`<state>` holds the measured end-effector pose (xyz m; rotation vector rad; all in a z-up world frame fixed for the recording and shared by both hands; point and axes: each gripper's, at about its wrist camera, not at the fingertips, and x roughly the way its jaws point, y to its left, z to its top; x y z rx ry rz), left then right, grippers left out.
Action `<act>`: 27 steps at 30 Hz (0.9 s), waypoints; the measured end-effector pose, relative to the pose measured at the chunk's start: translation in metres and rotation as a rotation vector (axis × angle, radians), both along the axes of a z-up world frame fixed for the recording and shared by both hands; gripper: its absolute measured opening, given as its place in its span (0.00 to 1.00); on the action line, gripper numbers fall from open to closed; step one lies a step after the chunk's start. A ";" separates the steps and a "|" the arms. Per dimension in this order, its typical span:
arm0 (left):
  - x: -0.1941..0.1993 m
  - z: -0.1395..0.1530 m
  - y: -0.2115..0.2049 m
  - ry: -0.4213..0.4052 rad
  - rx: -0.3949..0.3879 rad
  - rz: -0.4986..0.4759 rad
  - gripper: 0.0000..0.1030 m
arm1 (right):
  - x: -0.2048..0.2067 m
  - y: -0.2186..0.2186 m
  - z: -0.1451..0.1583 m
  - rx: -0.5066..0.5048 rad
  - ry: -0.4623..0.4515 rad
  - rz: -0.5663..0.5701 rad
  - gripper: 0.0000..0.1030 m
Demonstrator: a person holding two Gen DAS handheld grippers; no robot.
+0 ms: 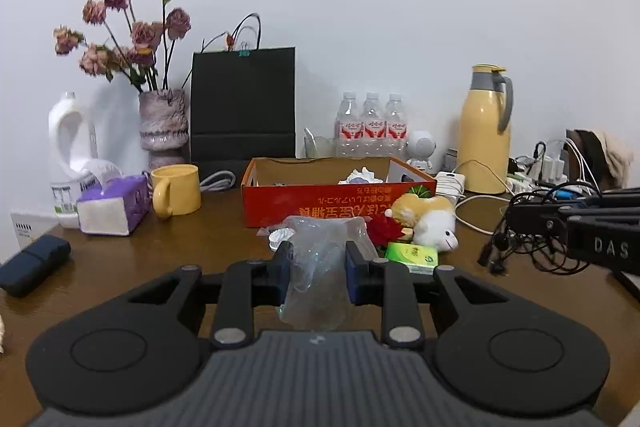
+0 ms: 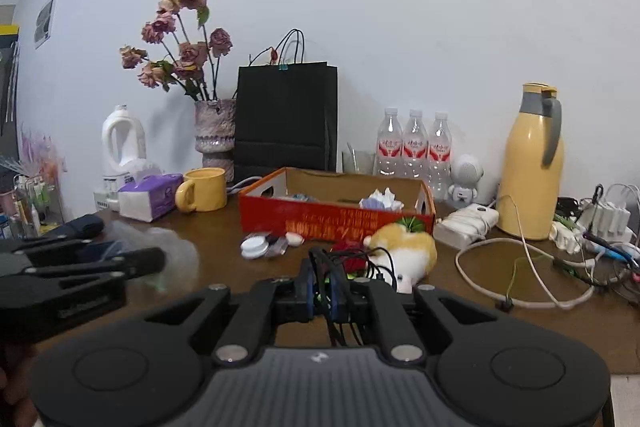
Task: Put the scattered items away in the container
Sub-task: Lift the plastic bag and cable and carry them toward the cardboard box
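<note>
Gripping a crumpled clear plastic bag (image 1: 318, 267), the left gripper (image 1: 318, 255) sits near the orange cardboard box (image 1: 320, 203), which stands at mid-table. The right gripper (image 2: 323, 277) is clenched on a bundle of black cable (image 2: 340, 267). A plush toy (image 2: 404, 251) lies just right of the box's near wall.

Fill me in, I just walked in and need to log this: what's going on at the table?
A person is tidying clutter into the orange box with two handheld grippers. The left gripper is shut on a crumpled clear plastic bag; the right gripper is shut on a bundle of black cable. Both are short of the box. A plush toy, green pack and small bits remain in front of it.
</note>
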<state>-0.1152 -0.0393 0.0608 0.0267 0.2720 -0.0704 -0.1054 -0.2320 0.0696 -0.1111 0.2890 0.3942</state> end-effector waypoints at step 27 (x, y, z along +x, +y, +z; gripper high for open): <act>0.328 0.074 0.015 0.158 -0.077 -0.088 0.27 | 0.255 0.016 0.093 0.127 -0.080 0.104 0.07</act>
